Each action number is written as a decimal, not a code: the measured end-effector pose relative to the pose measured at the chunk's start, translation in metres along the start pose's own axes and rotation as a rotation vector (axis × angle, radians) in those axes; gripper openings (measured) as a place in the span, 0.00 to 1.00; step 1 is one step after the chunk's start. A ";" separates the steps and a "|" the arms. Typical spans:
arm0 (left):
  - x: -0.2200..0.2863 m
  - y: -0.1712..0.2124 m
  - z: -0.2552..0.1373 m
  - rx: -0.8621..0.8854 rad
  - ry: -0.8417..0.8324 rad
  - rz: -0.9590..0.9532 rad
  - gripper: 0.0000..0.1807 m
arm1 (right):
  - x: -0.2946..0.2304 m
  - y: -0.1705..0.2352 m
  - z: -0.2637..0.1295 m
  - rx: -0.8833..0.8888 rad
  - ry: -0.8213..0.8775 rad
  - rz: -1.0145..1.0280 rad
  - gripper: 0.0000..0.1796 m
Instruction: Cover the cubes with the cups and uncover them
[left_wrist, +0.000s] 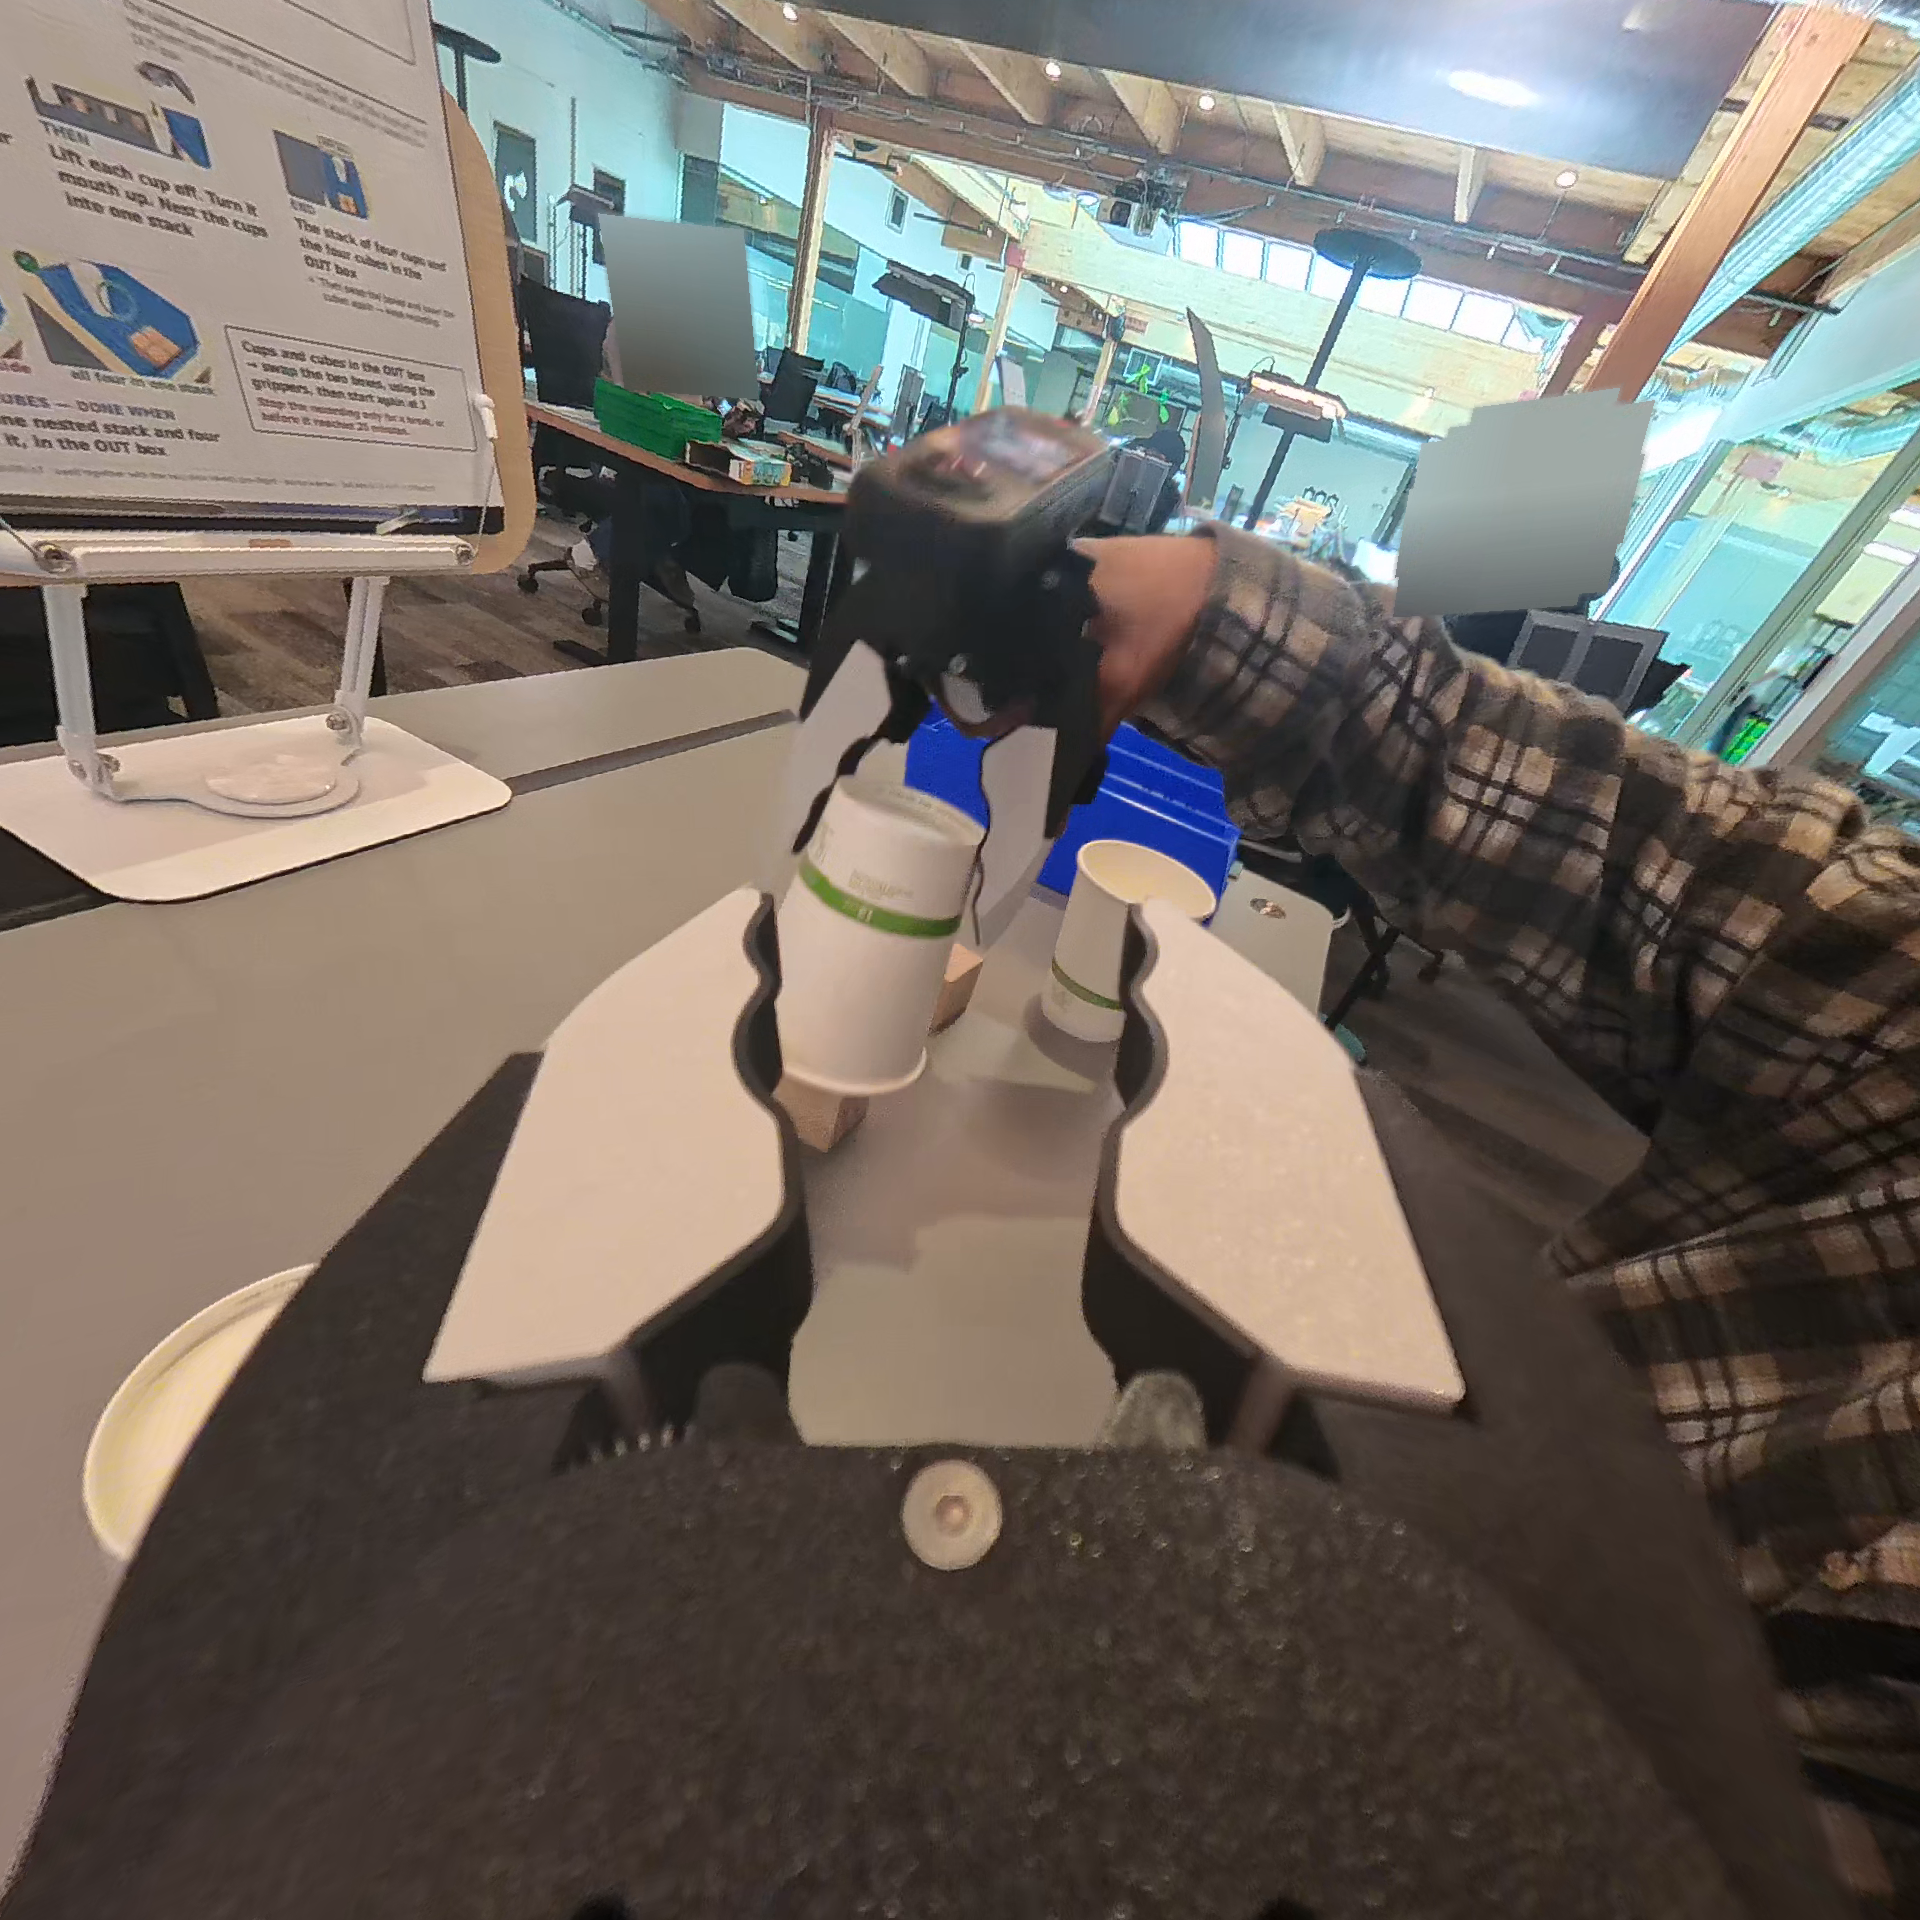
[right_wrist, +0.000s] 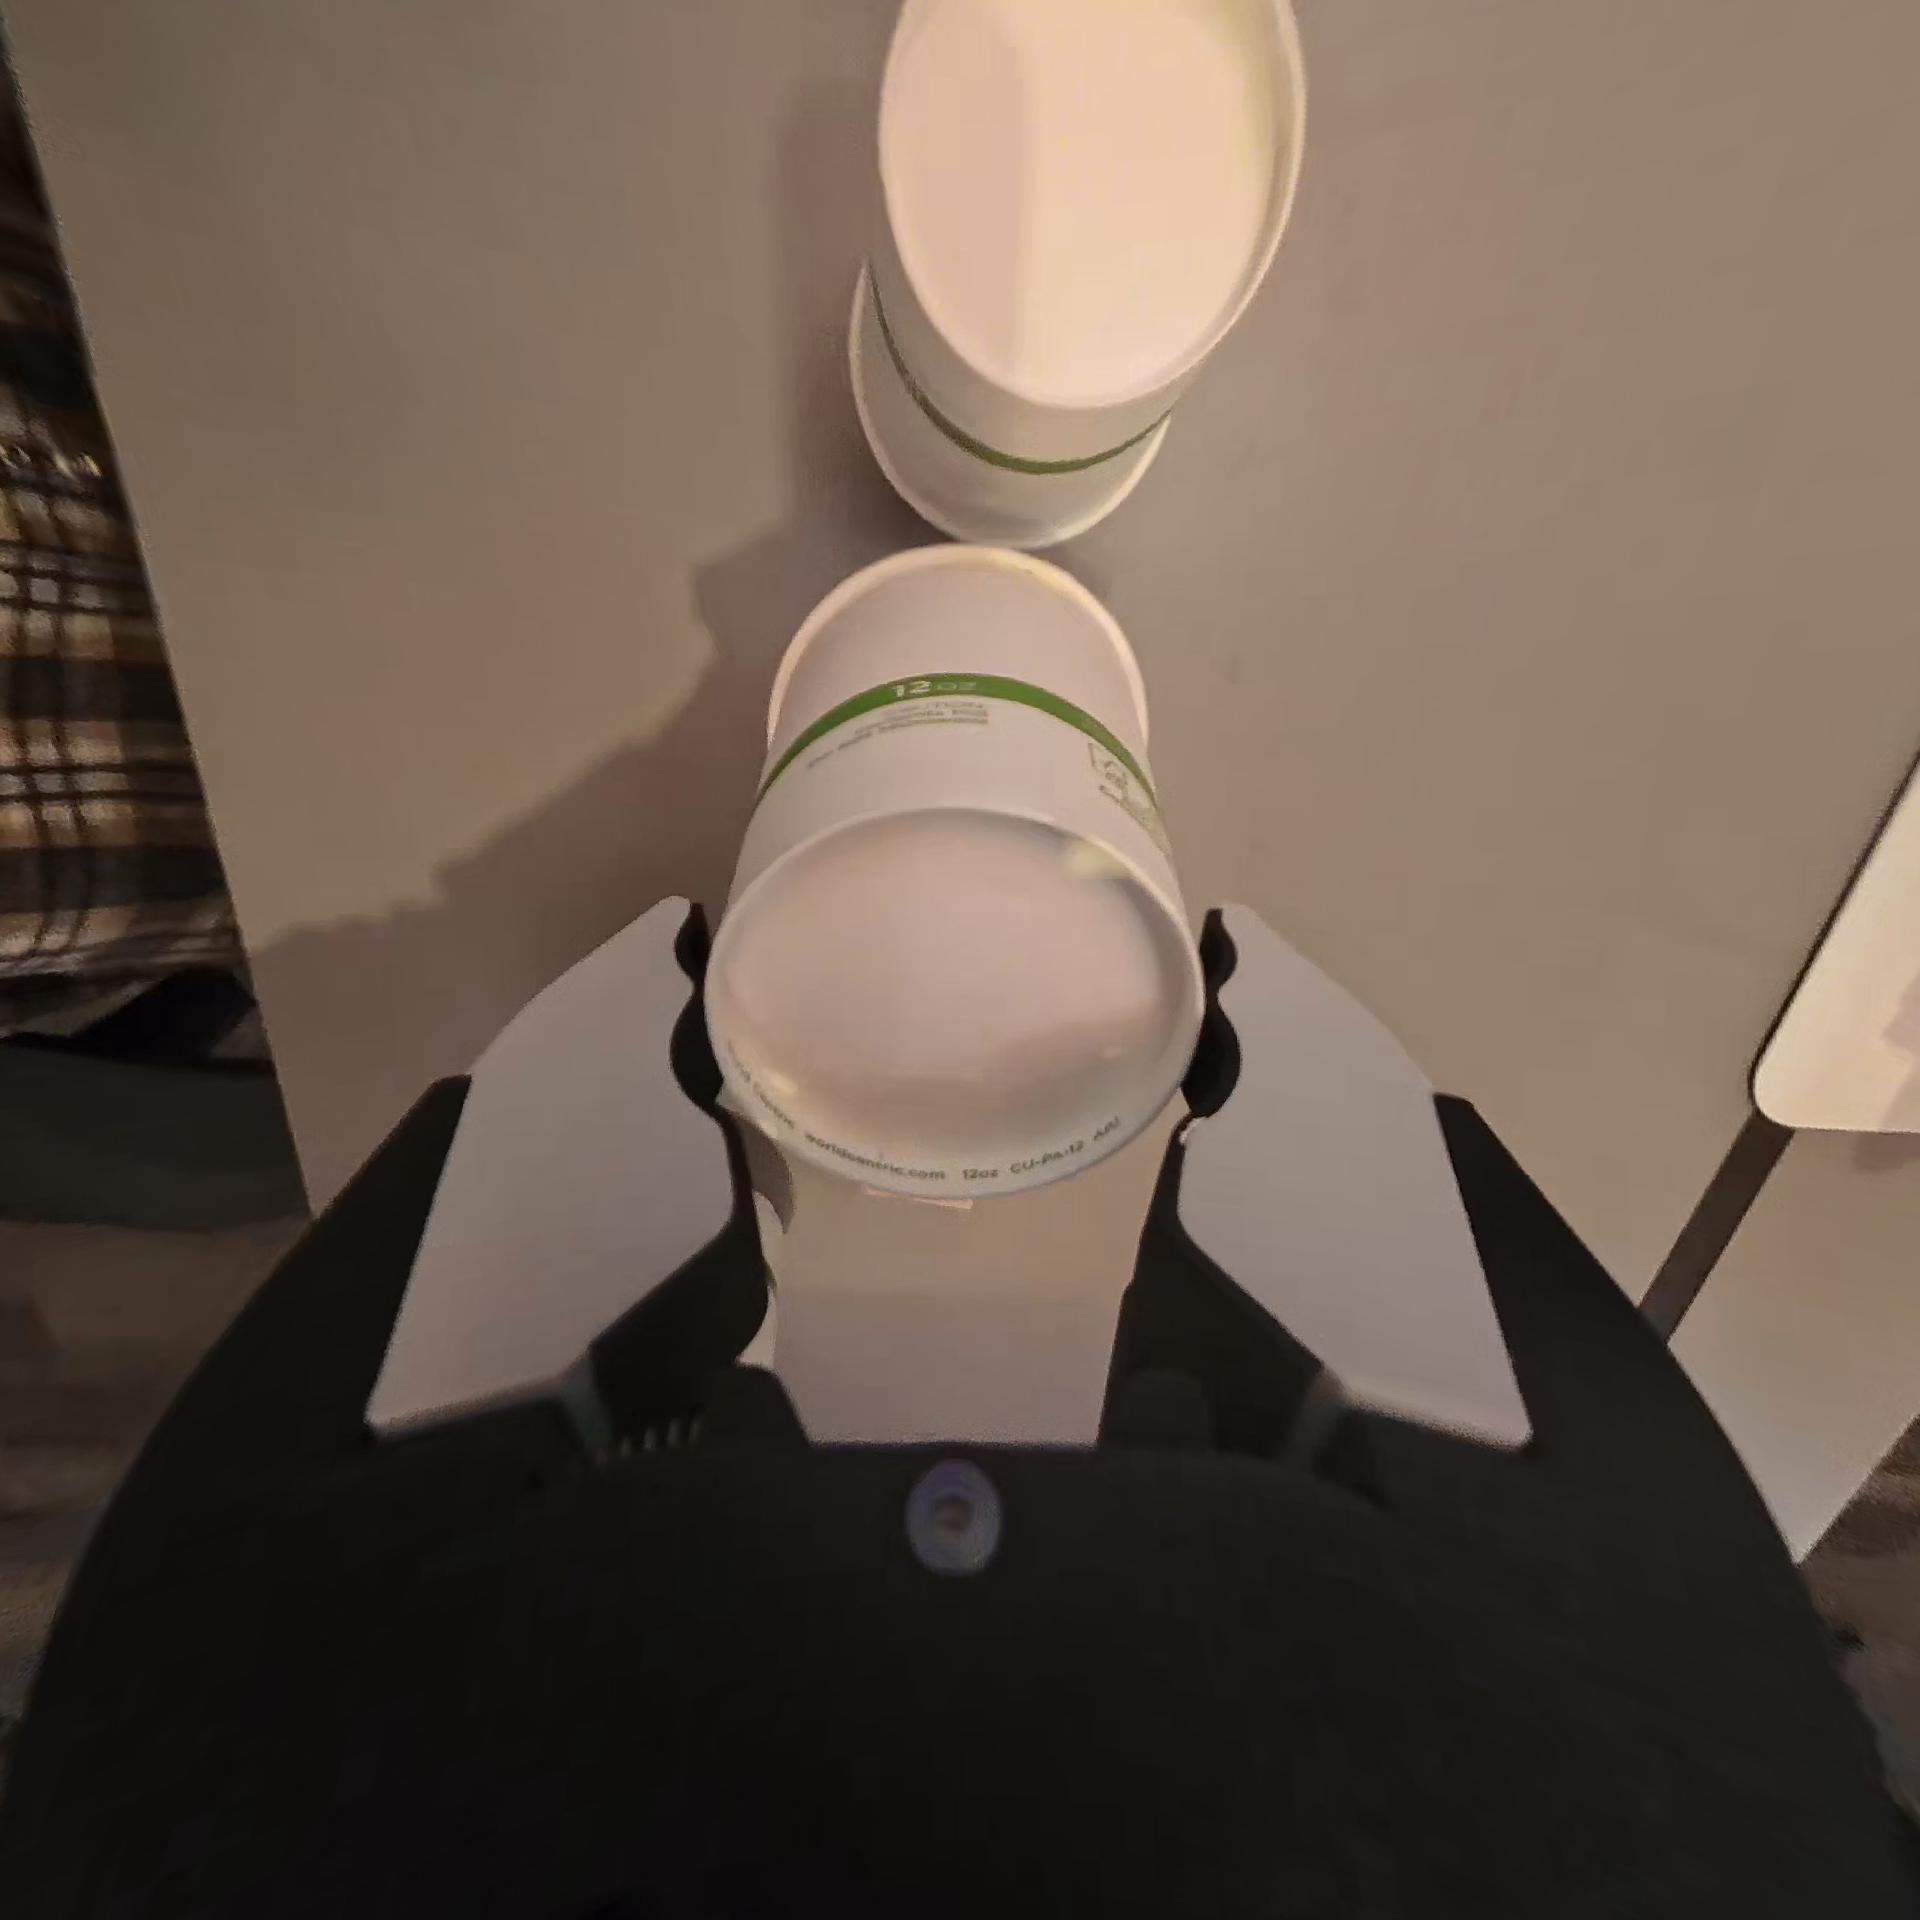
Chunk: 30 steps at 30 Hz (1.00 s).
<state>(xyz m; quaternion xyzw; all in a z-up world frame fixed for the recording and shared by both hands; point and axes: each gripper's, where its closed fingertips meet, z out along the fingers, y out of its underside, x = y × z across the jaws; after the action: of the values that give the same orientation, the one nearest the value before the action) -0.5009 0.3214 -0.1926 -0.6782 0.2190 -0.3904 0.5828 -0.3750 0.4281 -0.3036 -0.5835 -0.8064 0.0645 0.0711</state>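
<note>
Grey table (left_wrist: 260, 1039) has an instruction sheet stand (left_wrist: 223, 769) and a blue bin (left_wrist: 1153, 800) at the back, plus an upright cup (left_wrist: 1101, 945) nearby. Right gripper (right_wrist: 951, 1023) is clamped on an upside-down cup (right_wrist: 951, 831), tilted over a wooden cube (left_wrist: 826, 1117). Left gripper (left_wrist: 940, 997) hangs spread apart, holding nothing.

Three cups show in the left wrist view: one inverted (left_wrist: 868, 940) at centre, one upright (left_wrist: 1107, 940) toward 3 o'clock of it, one (left_wrist: 171, 1423) at 8 o'clock (only partly visible). Two cubes (left_wrist: 826, 1117) (left_wrist: 958, 987) show. One blue bin (left_wrist: 1143, 821), one sign stand (left_wrist: 223, 343).
</note>
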 end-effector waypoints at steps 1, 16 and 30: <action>0.000 0.000 0.001 0.004 0.007 -0.012 0.34 | -0.002 -0.001 -0.010 0.044 0.013 0.008 0.49; 0.036 0.027 0.041 -0.008 0.336 -0.316 0.37 | -0.071 -0.051 -0.080 1.056 0.412 0.081 0.49; 0.067 0.076 0.042 -0.322 0.412 0.066 0.00 | -0.108 -0.032 -0.023 0.786 0.182 0.014 0.69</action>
<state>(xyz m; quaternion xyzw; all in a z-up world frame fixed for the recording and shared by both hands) -0.4157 0.2802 -0.2476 -0.6610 0.4143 -0.4614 0.4226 -0.3671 0.3162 -0.2797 -0.5206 -0.7067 0.3164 0.3597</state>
